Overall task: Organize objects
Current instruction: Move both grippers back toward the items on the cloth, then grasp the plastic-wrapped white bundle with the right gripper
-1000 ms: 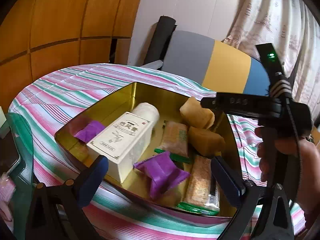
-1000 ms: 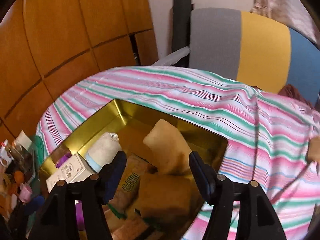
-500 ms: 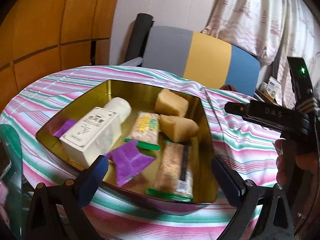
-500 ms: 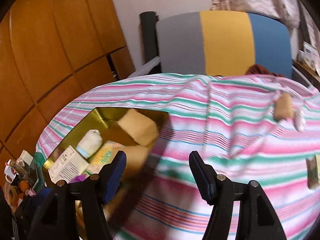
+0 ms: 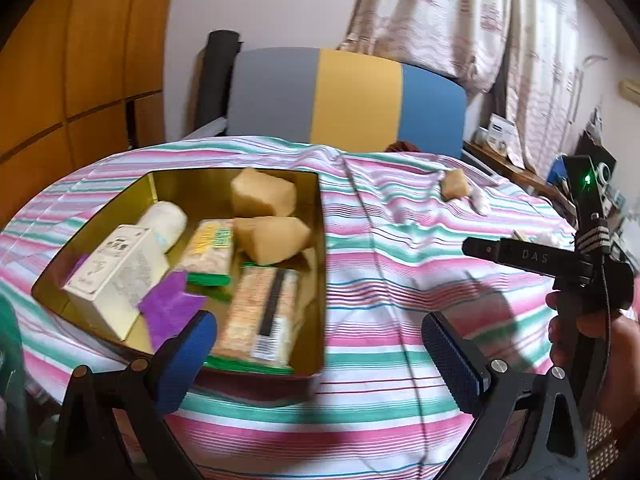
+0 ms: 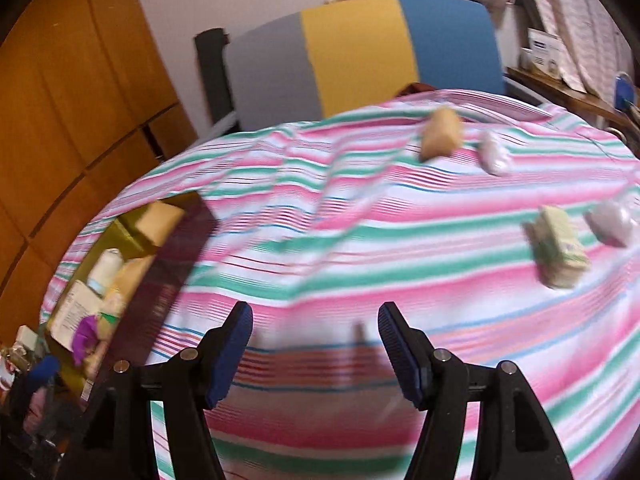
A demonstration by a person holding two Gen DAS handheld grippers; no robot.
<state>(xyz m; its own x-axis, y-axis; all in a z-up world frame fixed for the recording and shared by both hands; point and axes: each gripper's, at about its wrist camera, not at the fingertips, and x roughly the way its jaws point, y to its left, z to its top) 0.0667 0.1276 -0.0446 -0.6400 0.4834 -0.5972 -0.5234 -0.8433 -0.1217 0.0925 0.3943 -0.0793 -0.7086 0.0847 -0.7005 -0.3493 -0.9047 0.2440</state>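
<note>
Left claw [image 5: 320, 344]: jaws wide apart, nothing between them; hangs over the near edge of the gold tin and the bare striped cloth.
Right claw [image 6: 314, 344]: jaws parted, empty; only striped cloth between the pads; view blurred.
Right hand [image 5: 592, 344]: seen from the left wrist view at the far right, wrapped round the black handle of its claw.
Table [image 5: 380, 360]: covered in a pink, green and white striped cloth, wrinkled toward the back.
Gold tin [image 5: 320, 248]: on the table's left part, open, holding the sorted items.
Tin, near end: cracker pack [image 5: 260, 316], purple wrapper [image 5: 168, 312], white carton [image 5: 120, 272].
Tin, far end: white roll [image 5: 164, 220], second cracker pack [image 5: 210, 248], two tan blocks [image 5: 272, 236], one touching the other.
Loose, mid table: greenish packet [image 6: 560, 246] just beside a pale pouch [image 6: 610, 222], right of the right claw's line.
Loose, far table: tan block [image 6: 440, 132] near a white pouch [image 6: 494, 154], well apart from the tin.
Path: open cloth between both claws and the loose items.
Behind table: chair back [image 5: 352, 100] in grey, yellow, blue; curtain [image 5: 460, 20]; wooden panels [image 5: 60, 60] at left.
</note>
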